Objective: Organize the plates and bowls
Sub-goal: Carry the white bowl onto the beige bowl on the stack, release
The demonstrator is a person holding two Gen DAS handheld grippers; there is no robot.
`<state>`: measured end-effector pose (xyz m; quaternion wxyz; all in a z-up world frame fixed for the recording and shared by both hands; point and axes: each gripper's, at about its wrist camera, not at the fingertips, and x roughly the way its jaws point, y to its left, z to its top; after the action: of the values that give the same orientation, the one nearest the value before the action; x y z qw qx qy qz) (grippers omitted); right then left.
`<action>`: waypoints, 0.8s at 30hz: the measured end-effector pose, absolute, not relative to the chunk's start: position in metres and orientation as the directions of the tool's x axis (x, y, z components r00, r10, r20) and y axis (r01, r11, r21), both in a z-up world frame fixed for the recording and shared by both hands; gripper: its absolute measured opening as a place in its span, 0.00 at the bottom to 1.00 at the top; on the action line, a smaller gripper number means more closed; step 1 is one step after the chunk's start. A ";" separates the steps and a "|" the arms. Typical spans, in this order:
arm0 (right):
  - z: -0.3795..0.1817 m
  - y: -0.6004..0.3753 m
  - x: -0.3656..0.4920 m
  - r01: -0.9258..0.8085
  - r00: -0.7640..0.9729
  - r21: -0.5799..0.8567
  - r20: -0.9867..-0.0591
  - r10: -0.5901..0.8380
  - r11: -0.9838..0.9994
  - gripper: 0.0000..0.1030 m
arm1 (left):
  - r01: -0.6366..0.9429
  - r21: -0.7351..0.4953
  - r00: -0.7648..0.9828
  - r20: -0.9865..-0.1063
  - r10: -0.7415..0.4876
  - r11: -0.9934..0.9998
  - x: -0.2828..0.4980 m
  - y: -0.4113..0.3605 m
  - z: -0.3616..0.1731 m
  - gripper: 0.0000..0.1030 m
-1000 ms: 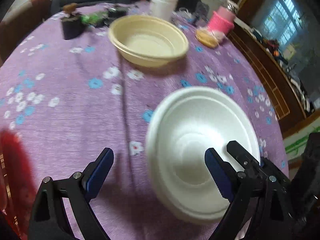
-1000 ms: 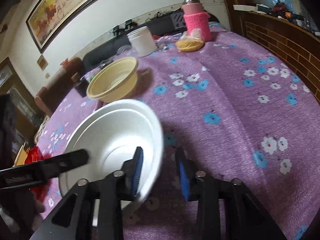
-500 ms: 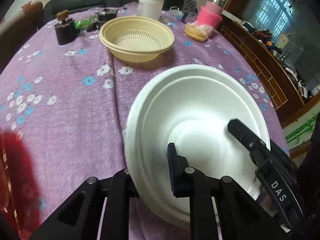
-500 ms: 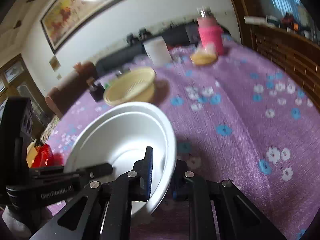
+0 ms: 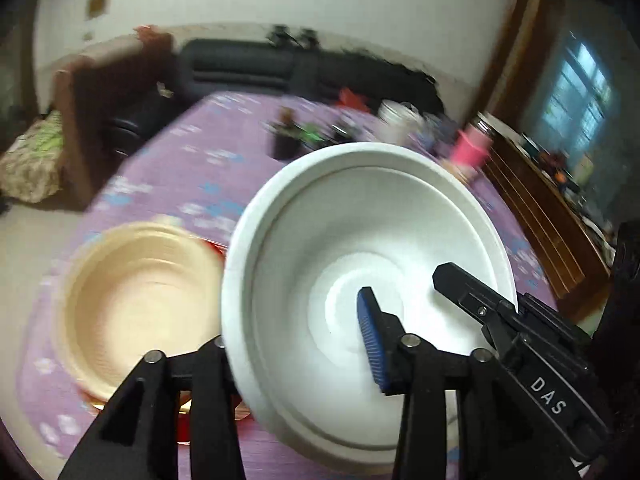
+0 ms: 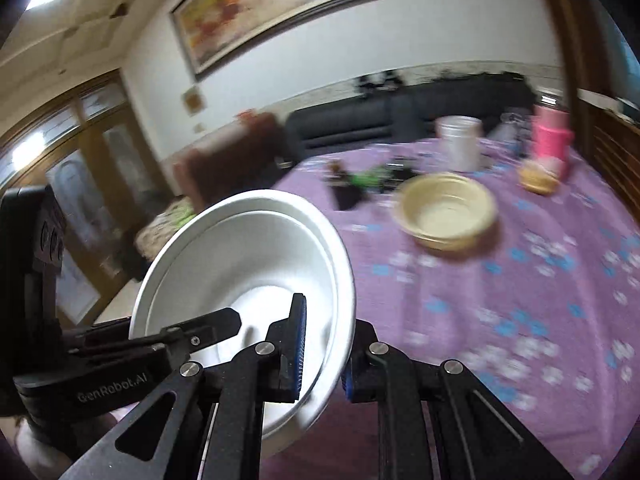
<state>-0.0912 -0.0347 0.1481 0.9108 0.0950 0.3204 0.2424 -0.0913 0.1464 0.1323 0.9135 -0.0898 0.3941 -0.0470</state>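
Note:
A white foam bowl [image 5: 360,208] hangs tilted above the purple flowered tablecloth [image 6: 520,300], held between both grippers. My right gripper [image 6: 326,320] is shut on the bowl's [image 6: 240,256] near rim, with one blue pad inside and the other finger outside. My left gripper [image 5: 292,320] straddles the opposite rim. Its jaws are opening, and the blue inner pad stands clear of the wall. A tan bowl [image 5: 140,300] rests on something red at the lower left. Another tan bowl [image 6: 446,210] sits farther back on the table.
At the table's far side stand a white tub [image 6: 458,142], a pink bottle [image 6: 552,140], a dark jar [image 5: 284,144] and a bagged snack [image 6: 536,178]. A black sofa [image 6: 400,120] and a brown armchair [image 5: 108,88] lie beyond. Wooden panelling [image 5: 540,216] runs along the right.
Both grippers closed on the white bowl's rim, lifted it off the cloth and swung it left. The left jaws have since spread. A tan bowl on red has come into view.

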 end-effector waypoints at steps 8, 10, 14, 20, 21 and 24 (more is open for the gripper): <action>0.143 0.093 -0.061 -0.529 0.535 0.267 -0.631 0.561 0.805 0.16 | -0.190 -0.145 0.684 -0.729 0.025 0.971 -0.087 0.248 0.126 0.43; 0.134 0.112 -0.054 -0.534 0.501 0.275 -0.659 0.561 0.800 0.16 | -0.220 -0.113 0.661 -0.748 0.063 0.969 -0.079 0.263 0.115 0.43; 0.117 0.135 -0.041 -0.522 0.493 0.237 -0.700 0.517 0.819 0.16 | -0.220 -0.071 0.646 -0.758 0.091 0.973 -0.073 0.276 0.106 0.46; 0.106 0.149 -0.045 -0.522 0.547 0.133 -0.705 0.451 0.842 0.16 | -0.220 -0.178 0.689 -0.725 0.023 0.959 -0.080 0.288 0.113 0.72; 0.106 0.148 -0.047 -0.524 0.554 0.126 -0.701 0.449 0.842 0.17 | -0.222 -0.193 0.693 -0.721 0.016 0.956 -0.080 0.292 0.113 0.72; 0.109 0.151 -0.050 -0.531 0.568 0.113 -0.688 0.452 0.840 0.28 | -0.232 -0.251 0.699 -0.714 -0.018 0.940 -0.089 0.303 0.114 0.72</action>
<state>-0.0498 0.1510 0.1092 0.8838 -0.0534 0.3723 0.2781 -0.0893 0.3030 0.1141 0.9073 -0.1632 0.3831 0.0589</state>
